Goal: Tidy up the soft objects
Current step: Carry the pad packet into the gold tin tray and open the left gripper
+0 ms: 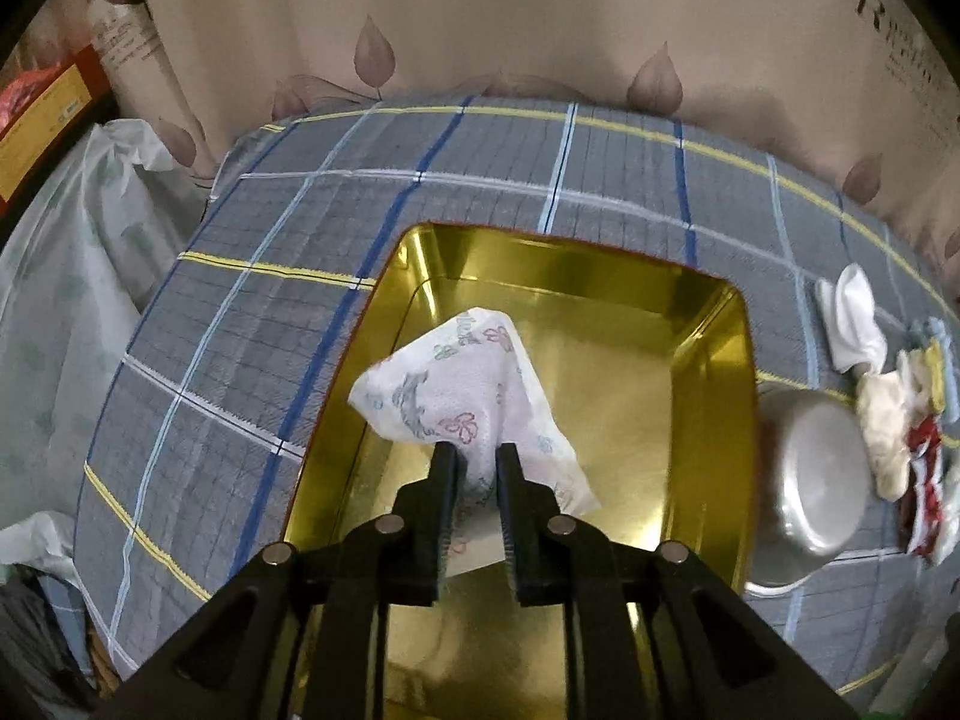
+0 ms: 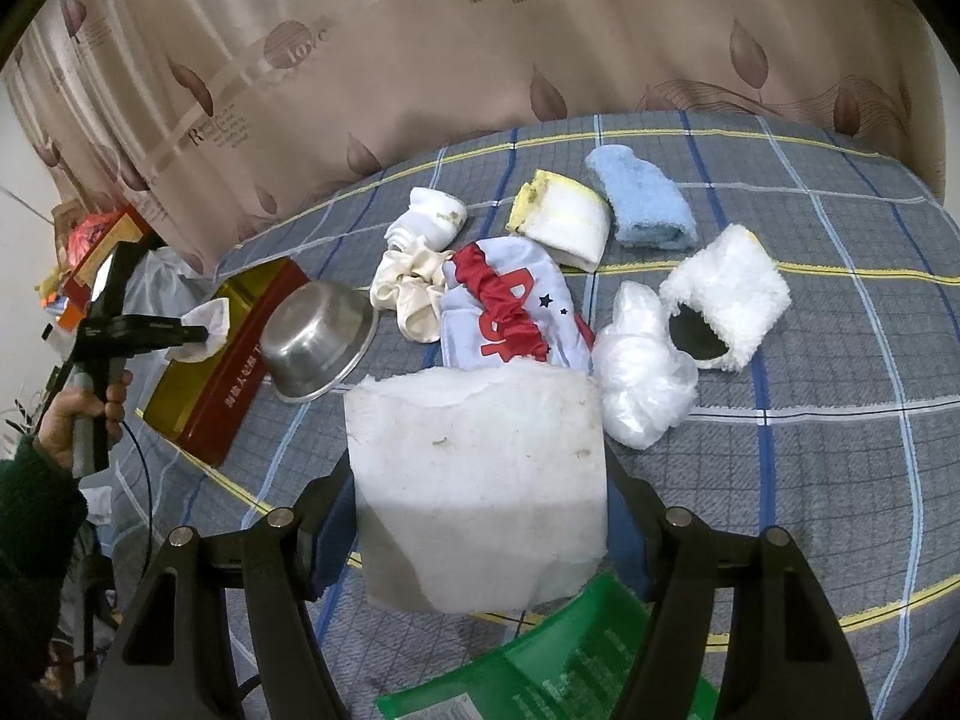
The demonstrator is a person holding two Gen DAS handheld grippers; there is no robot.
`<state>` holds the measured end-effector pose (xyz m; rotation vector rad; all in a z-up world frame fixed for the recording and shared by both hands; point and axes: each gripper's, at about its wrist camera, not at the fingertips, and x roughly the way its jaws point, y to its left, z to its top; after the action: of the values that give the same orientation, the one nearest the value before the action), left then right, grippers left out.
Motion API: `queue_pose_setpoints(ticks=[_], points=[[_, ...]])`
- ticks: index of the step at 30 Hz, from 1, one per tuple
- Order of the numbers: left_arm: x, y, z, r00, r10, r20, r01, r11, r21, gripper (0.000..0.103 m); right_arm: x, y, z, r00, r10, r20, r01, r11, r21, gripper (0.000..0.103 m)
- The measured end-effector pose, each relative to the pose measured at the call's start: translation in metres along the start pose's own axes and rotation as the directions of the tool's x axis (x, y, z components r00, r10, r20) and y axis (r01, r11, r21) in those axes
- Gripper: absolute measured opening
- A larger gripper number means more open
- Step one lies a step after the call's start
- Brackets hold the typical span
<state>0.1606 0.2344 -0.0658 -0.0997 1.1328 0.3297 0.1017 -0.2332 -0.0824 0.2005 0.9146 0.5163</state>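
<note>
Now left tool (image 1: 477, 450) pinching crumpled printed tissue (image 1: 462, 396) over shiny gold tin (image 1: 714, 360); right tool (image 2: 480, 480) clamps white foam slab (image 2: 480, 492).

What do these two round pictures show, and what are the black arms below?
A person holds a gripper in each hand; a wide-angle camera on each looks along its jaws. One picture is from the left gripper: a printed cloth sits between its jaws over a gold tin; whether they pinch it is unclear. The other is from the right gripper, clamped on a white padding sheet. On the checked cover lie a steel bowl and a blue towel.
</note>
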Motion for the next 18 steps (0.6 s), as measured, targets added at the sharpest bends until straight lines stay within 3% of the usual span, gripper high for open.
queue_pose_setpoints(ticks=[3,11,18], points=[[0.002,-0.002,-0.001,1.0,0.012,0.004,-0.012,1.0,0.013,0.035,0.002,0.001,-0.001,1.0,-0.001,-0.006,0.001,1.0,0.0,0.067],[-0.013,0.007,-0.001,0.999,0.023,0.033,-0.023,1.0,0.004,0.036,0.003,0.006,-0.001,1.0,-0.025,-0.009,0.025,0.999,-0.02,0.067],[-0.038,0.023,-0.025,0.996,0.043,0.084,-0.04,0.999,-0.036,0.036,0.007,0.011,0.0,0.997,-0.072,-0.023,0.072,0.997,-0.025,0.067]])
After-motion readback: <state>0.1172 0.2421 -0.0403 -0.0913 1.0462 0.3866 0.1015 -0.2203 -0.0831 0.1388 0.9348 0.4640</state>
